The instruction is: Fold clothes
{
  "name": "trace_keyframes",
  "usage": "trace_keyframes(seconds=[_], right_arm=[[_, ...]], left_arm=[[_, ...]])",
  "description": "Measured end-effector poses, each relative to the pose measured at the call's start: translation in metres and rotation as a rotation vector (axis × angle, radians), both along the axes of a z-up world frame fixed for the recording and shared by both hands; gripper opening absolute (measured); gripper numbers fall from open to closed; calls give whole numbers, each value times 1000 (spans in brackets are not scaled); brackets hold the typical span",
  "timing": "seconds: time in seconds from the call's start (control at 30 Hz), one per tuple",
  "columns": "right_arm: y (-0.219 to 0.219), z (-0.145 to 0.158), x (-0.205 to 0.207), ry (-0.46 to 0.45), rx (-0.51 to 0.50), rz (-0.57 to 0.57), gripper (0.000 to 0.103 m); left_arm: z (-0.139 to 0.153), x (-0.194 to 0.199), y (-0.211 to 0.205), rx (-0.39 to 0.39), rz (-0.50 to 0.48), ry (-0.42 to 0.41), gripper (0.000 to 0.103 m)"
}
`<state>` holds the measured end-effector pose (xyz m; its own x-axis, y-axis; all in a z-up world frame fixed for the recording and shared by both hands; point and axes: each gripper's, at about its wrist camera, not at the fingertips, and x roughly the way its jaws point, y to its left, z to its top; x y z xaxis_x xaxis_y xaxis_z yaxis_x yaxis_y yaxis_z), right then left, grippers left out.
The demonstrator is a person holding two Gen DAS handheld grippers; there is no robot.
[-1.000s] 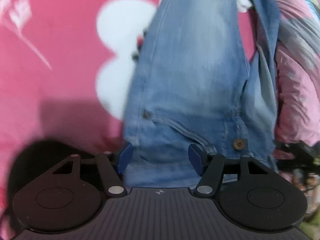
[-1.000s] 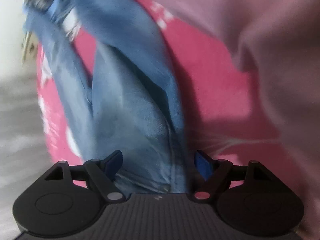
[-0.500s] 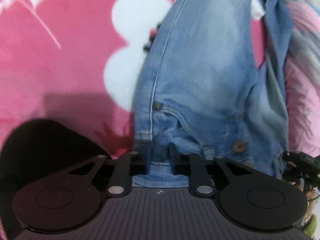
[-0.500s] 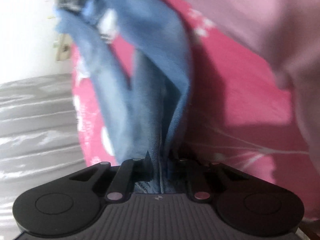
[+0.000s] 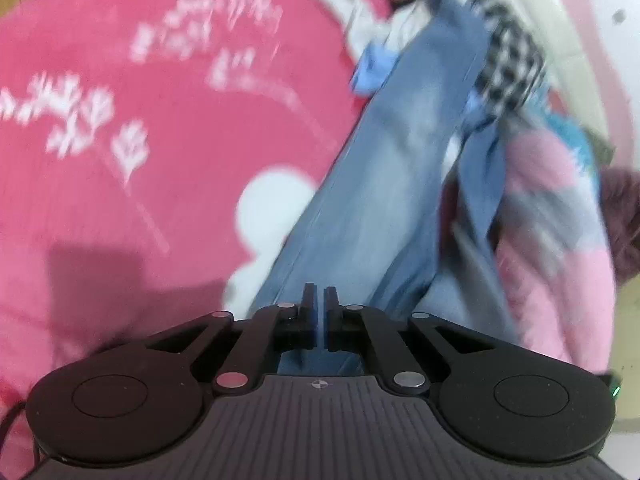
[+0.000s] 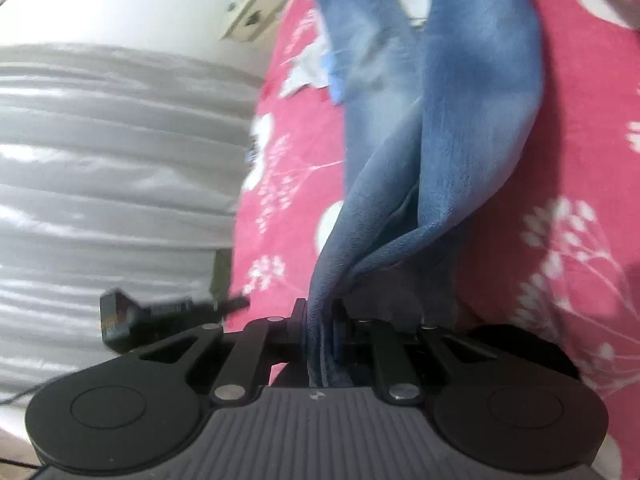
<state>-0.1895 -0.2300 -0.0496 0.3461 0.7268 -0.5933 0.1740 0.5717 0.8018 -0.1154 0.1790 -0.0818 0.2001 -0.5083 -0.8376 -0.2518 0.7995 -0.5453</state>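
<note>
A pair of faded blue jeans (image 5: 384, 184) hangs stretched away from my left gripper (image 5: 320, 294), which is shut on one end of the denim. In the right wrist view the jeans (image 6: 472, 120) run upward as a twisted bunch of folds, and my right gripper (image 6: 320, 306) is shut on that bunched cloth. Both views are blurred by motion. Below the jeans lies a pink bedspread (image 5: 140, 140) with white flower prints. The far end of the jeans reaches into a pile of clothes.
A heap of other clothes, with a black-and-white checked piece (image 5: 508, 64) and a pink garment (image 5: 560, 248), lies at the right of the left wrist view. A pale grey striped surface (image 6: 112, 168) and a black plug (image 6: 120, 316) are left of the bed.
Both grippers went from open around the jeans to shut on them, then lifted and pulled the denim up off the bedspread; the views have swung toward the clothes pile.
</note>
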Motion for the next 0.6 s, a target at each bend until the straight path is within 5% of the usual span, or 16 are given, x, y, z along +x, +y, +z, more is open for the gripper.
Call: trace_keyframes(seconds=[0.07,0.37,0.6], right_arm=[[-21,-7,-7,38,-14,-66,12],[-74,-42,-46,121,25,-274,12],[-89,-58,-61,118,83,-322,12]], left_arm=[[-5,-6,3,-26,9,29,21],[-50,-64,-38,-168,69,237,54],[-68,-65,-61,-236,111,264,56]])
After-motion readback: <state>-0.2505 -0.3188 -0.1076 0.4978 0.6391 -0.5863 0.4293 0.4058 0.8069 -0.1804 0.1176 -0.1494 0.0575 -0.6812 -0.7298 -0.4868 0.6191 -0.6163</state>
